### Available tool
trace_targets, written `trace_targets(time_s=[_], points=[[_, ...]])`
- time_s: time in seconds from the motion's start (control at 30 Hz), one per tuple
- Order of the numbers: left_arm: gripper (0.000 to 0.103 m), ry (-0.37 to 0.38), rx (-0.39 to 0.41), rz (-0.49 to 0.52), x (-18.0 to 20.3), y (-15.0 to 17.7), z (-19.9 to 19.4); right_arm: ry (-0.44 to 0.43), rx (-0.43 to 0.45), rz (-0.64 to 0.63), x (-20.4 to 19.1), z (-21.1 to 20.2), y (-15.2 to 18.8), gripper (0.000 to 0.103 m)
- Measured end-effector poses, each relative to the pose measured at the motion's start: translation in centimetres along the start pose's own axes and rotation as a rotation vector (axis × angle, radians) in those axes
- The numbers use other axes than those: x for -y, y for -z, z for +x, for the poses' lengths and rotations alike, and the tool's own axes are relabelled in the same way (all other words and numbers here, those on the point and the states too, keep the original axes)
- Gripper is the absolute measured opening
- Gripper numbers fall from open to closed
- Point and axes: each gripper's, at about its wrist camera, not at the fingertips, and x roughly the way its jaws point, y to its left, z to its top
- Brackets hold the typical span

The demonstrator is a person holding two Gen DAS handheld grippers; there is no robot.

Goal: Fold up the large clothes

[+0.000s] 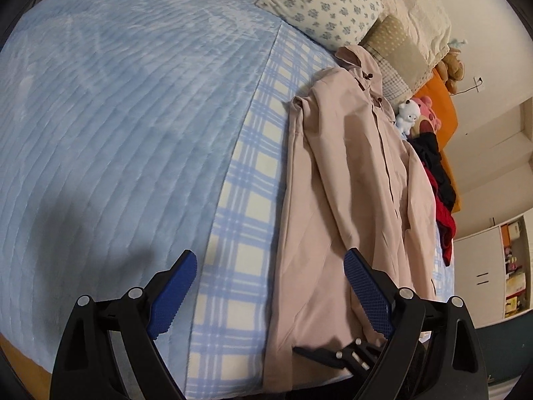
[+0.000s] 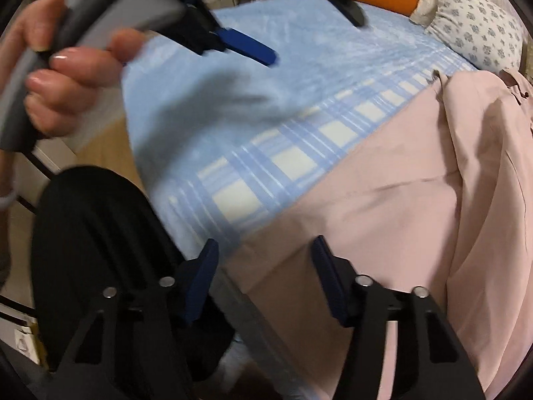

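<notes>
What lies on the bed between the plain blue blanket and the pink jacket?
A strip of blue-and-white checked blanket lies between the plain blue blanket and the pink jacket; both wrist views show it.

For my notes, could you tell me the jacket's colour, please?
Pale pink jacket, clearest in the left wrist view.

We see left gripper [image 1: 269, 266] with jaws wide apart, nothing between, hovering over plaid blanket [image 1: 240, 206]. Pink jacket [image 1: 343, 173] lies flat lengthwise beside light blue quilt [image 1: 116, 116]; 2 pillows [image 1: 323, 3] beyond.
</notes>
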Motion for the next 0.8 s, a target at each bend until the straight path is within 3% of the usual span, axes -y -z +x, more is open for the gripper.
trace_targets(time_s=[0.1, 0.23, 0.3, 0.43, 0.57, 0.67, 0.73, 0.8], points=[[0.091, 0.028, -0.001, -0.03, -1.0, 0.5, 0.3, 0.036, -0.004, -0.03, 0.3, 0.3, 0.7, 0.044], [0.091, 0.067, -0.011, -0.068, -2.0, 0.8, 1.5, 0.025, -0.008, -0.01, 0.4, 0.4, 0.7, 0.046], [0.091, 0.079, -0.012, -0.073, -2.1, 1.0, 2.0, 0.038, -0.006, -0.022, -0.4, -0.1, 0.8, 0.068], [0.091, 0.106, -0.023, -0.088, -2.4, 1.2, 2.7, 0.087, -0.006, -0.077, -2.2, 0.2, 1.6, 0.07], [0.091, 0.108, -0.022, -0.079, -2.4, 1.4, 2.7, 0.146, 0.005, -0.083, -2.2, 0.9, 1.9, 0.058], [0.091, 0.114, -0.021, -0.08, -2.5, 1.4, 2.5, 0.106, 0.015, -0.038, -1.4, 0.6, 1.4, 0.055], [0.091, 0.117, -0.018, -0.09, -2.8, 1.4, 2.4, 0.113, 0.025, -0.039, -1.2, 0.5, 1.3, 0.047], [0.091, 0.121, -0.017, -0.101, -3.1, 1.5, 2.4, 0.099, 0.039, -0.025, -1.0, 0.4, 1.2, 0.032]])
